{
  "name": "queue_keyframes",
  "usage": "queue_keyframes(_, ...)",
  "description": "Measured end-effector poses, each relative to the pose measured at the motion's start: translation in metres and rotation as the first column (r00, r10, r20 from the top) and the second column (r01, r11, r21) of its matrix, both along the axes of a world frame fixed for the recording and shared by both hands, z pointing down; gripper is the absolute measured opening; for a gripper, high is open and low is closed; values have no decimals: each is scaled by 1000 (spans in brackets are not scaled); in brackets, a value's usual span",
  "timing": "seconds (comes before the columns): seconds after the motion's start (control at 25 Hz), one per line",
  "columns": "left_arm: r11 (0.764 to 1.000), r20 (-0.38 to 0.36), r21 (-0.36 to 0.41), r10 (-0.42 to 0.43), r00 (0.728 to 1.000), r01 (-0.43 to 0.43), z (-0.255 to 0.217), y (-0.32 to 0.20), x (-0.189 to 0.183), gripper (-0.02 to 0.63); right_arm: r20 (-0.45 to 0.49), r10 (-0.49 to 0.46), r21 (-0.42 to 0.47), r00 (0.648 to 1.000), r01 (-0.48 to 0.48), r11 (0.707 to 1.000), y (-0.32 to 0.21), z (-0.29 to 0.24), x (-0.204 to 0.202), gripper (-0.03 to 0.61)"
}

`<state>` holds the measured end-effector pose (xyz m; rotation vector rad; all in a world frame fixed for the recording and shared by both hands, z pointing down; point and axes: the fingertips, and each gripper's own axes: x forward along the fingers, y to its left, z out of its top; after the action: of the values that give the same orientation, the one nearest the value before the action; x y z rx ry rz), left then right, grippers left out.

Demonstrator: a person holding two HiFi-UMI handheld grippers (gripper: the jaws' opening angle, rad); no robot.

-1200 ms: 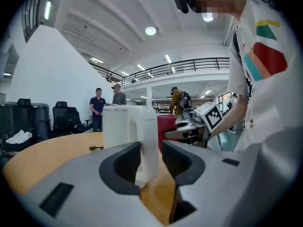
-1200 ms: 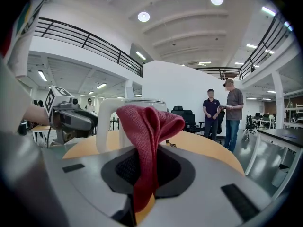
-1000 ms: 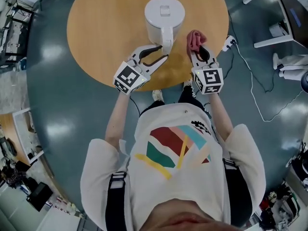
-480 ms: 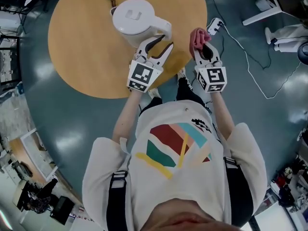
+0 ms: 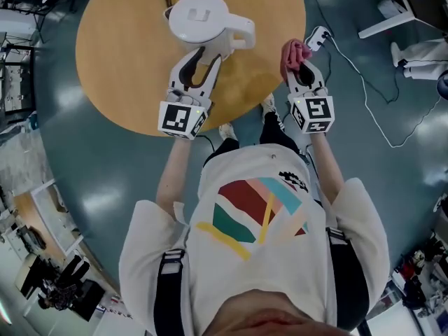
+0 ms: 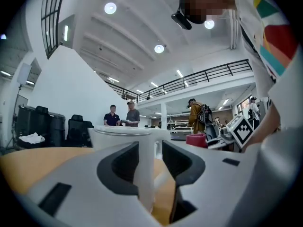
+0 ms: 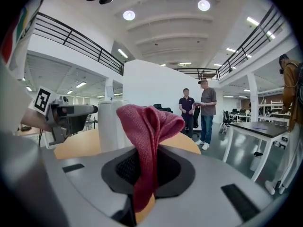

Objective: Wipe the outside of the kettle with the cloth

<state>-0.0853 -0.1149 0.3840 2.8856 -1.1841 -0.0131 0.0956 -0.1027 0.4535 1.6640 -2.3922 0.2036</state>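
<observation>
Nearest, right gripper (image 5: 302, 67): jaws pinched tight on a bunched red knitted cloth (image 5: 292, 50), folds standing up above the pads, at the right edge of the round wooden table (image 5: 119, 68), apart from the white plastic electric kettle (image 5: 199, 16). Alongside, left gripper (image 5: 201, 54): jaws narrowed onto the kettle's white handle (image 6: 144, 174). Beyond, kettle body over mid-table, lid on.
</observation>
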Motion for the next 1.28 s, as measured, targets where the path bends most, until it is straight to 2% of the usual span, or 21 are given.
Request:
queue_keyframes(0.16, 999, 97, 3, 53, 994, -53, 8, -8, -71, 193, 1, -42, 20, 999, 42, 999, 9, -7, -34, 48)
queue_keyframes(0.24, 997, 120, -10, 72, 990, -71, 9, -22, -99, 250, 5, -66, 20, 998, 66, 998, 16, -9, -52, 48)
queue_keyframes(0.36, 992, 167, -38, 125, 978, -121, 10, -47, -118, 401, 15, -81, 16, 997, 80, 997, 25, -9, -78, 48)
queue_keyframes(0.48, 976, 218, -64, 215, 952, -206, 7, -71, -114, 464, 18, -83, 21, 996, 82, 996, 26, -9, -101, 48)
queue_keyframes(0.64, 943, 221, -97, 333, 917, -319, -1, -92, -100, 502, 7, -72, 26, 997, 72, 997, 14, -12, -120, 48)
queue_keyframes(0.8, 881, 182, -162, 470, 864, -446, 3, -102, -83, 515, 6, -40, 21, 999, 40, 999, -5, -11, -119, 48)
queue_keyframes(0.92, 820, 152, -210, 565, 811, -533, 10, -96, -78, 515, -20, -44, 10, 999, 44, 999, -15, -7, -114, 48)
queue_keyframes(1.0, 781, 168, -244, 619, 768, -576, 17, -88, -72, 515, -33, -39, 8, 999, 39, 999, -23, -7, -106, 48)
queue_keyframes(1.04, 771, 190, -256, 632, 752, -583, 22, -86, -68, 515, -33, -34, 7, 999, 34, 999, -26, -7, -101, 48)
queue_keyframes(1.08, 769, 211, -264, 635, 743, -582, 27, -84, -63, 515, -30, -31, 5, 999, 32, 999, -27, -7, -97, 48)
queue_keyframes(1.2, 785, 233, -248, 617, 751, -568, 30, -88, -58, 515, -32, -51, -11, 998, 51, 999, -26, -4, -99, 48)
queue_keyframes(1.28, 784, 238, -239, 619, 748, -573, 27, -91, -61, 515, -41, -69, -19, 997, 68, 998, -29, -3, -107, 48)
